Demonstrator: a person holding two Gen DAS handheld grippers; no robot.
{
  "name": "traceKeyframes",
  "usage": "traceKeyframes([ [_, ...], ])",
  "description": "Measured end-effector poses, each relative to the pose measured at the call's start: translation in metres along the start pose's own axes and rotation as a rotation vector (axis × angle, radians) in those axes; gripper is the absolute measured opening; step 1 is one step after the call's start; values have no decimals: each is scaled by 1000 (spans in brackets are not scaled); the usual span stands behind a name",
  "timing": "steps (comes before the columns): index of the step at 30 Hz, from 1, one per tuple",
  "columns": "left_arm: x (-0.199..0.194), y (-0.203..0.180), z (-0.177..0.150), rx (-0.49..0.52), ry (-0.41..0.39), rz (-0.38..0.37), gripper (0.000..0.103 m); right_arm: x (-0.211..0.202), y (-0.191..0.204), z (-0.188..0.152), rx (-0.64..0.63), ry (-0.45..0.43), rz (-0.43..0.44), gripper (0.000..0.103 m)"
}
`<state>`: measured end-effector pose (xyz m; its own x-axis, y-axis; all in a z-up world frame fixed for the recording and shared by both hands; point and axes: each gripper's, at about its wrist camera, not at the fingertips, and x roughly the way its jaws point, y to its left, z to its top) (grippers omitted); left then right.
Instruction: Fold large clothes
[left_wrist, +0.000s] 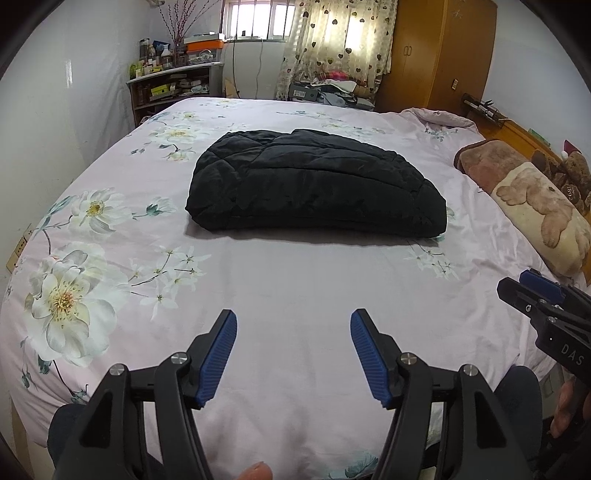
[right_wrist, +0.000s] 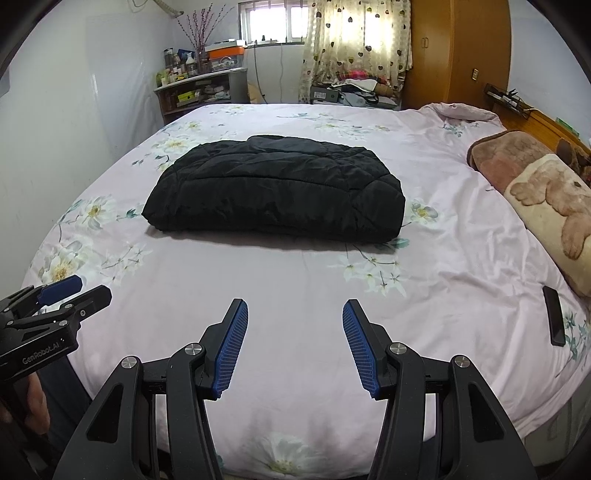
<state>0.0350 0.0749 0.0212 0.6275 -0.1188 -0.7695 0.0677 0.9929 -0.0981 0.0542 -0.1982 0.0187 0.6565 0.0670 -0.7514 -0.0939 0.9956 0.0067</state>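
Jacket (left_wrist: 314, 188) folded on bed (left_wrist: 295, 295); left tongs (left_wrist: 293, 325), right tongs (right_wrist: 295, 314) wide; sleeves perhaps tucked under.

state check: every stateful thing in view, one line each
black jacket: folded into a compact bundle, lying on the bed, untouched
left gripper: open, empty, short of the jacket
right gripper: open, empty, short of the jacket
phone: lying flat on the bedspread
curtain: drawn
wardrobe: doors shut

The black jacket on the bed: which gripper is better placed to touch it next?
Left, slightly. From the left gripper the black jacket lies straight ahead; from the right gripper it sits left of centre. Both are open and apart from it.
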Motion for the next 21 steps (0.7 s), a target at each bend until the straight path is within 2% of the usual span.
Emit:
traceKeyframes([
  [21, 2, -3, -2, 29, 10, 40, 66, -2, 1, 0, -23, -5, 0, 54],
])
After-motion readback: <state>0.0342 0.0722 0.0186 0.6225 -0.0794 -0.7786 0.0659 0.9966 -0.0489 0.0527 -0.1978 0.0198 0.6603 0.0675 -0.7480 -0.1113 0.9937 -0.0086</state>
